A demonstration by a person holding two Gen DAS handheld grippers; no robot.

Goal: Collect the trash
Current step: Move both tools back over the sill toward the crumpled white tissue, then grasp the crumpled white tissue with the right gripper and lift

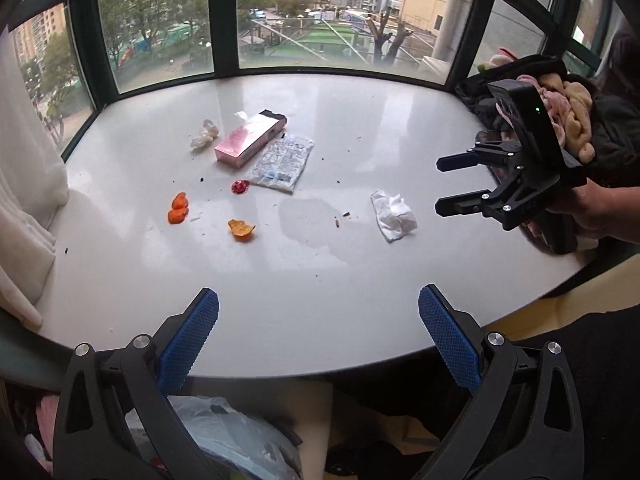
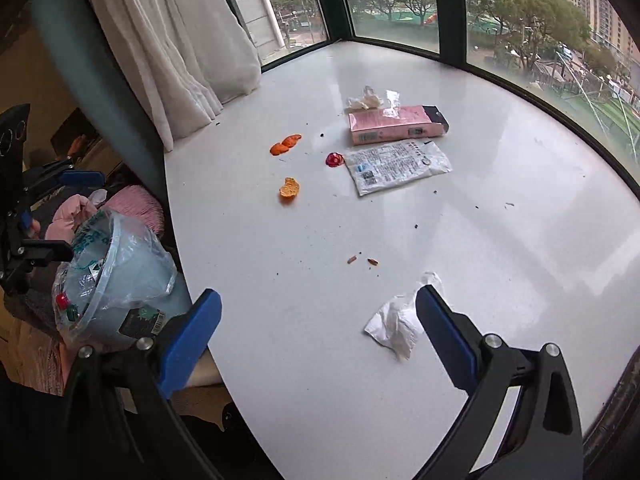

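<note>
A white table by the windows carries scattered trash. Only the right wrist view shows the bin, lined with a clear plastic bag, standing off the table's left edge, and the curtain hanging full length. Only the left wrist view shows a heap of clothes at the table's right end and a hand holding the right claw, spread wide just beside the crumpled tissue. The left claw is also spread wide, empty, over the near edge. Mid-table lie a pink box, a white printed packet touching it, a second tissue wad, 3 orange peel pieces and a red wrapper.
</note>
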